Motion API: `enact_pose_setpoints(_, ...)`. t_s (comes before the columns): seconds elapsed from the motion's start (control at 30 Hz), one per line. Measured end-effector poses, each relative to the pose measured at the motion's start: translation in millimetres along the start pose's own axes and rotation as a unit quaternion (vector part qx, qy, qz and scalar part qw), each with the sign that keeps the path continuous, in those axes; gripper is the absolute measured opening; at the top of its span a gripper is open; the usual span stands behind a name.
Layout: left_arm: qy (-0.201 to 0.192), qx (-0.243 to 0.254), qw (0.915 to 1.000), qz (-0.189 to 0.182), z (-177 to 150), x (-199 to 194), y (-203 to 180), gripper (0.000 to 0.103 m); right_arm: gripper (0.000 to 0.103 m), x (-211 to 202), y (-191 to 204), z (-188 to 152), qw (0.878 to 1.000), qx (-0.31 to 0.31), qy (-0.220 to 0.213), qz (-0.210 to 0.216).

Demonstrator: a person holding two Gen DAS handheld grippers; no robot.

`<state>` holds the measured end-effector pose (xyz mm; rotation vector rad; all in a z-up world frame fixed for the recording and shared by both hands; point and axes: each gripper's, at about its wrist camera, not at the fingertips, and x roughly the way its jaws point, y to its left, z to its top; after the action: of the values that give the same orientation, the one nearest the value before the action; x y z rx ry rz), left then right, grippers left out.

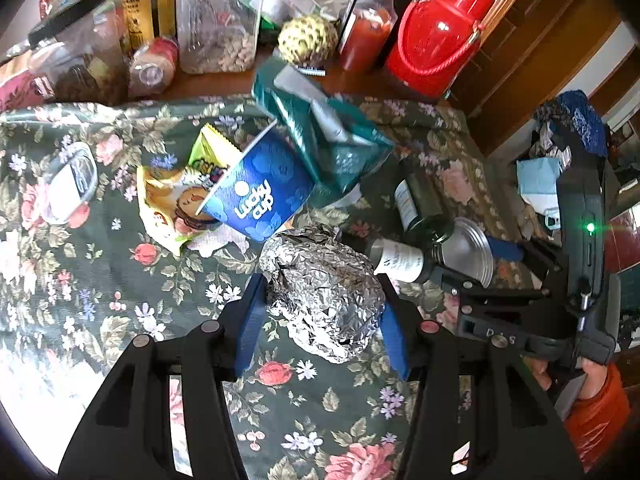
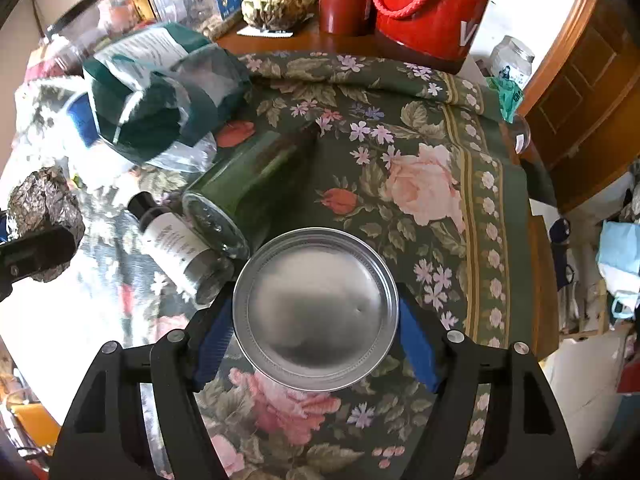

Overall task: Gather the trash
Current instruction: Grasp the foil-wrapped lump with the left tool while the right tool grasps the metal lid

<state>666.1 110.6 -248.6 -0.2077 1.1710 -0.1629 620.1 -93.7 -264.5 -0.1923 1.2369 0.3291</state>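
My left gripper (image 1: 322, 314) has its blue pads on both sides of a crumpled foil ball (image 1: 324, 296) on the floral cloth, pressed against it. My right gripper (image 2: 316, 322) is shut on a round silver tin lid (image 2: 316, 308), also seen in the left wrist view (image 1: 472, 254). Other trash lies beyond: a blue "lucky cup" paper cup (image 1: 260, 196) on its side, a yellow snack wrapper (image 1: 176, 200), a teal foil bag (image 1: 320, 136), a dark green glass bottle (image 2: 248, 184) and a small white-labelled bottle (image 2: 176, 244).
Jars, sauce bottles and a red thermos (image 1: 440, 32) crowd the back of the table. A clear lid (image 1: 72, 180) lies on the left of the cloth (image 2: 420, 152). A wooden door (image 2: 580, 92) and clutter stand to the right.
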Motion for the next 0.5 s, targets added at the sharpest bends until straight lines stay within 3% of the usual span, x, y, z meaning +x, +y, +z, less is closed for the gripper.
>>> enact_pose_setpoints(0.27,-0.040,-0.006,0.9992,0.007,0,-39,-25,0.053,0.072,-58,-13,-10,0.998,0.022,-0.058,0.025)
enact_pose_setpoints(0.5,-0.109,-0.017,0.9935,0.027,-10,-88,-62,0.053,0.072,-124,-37,-20,0.990,0.046,-0.127,0.050)
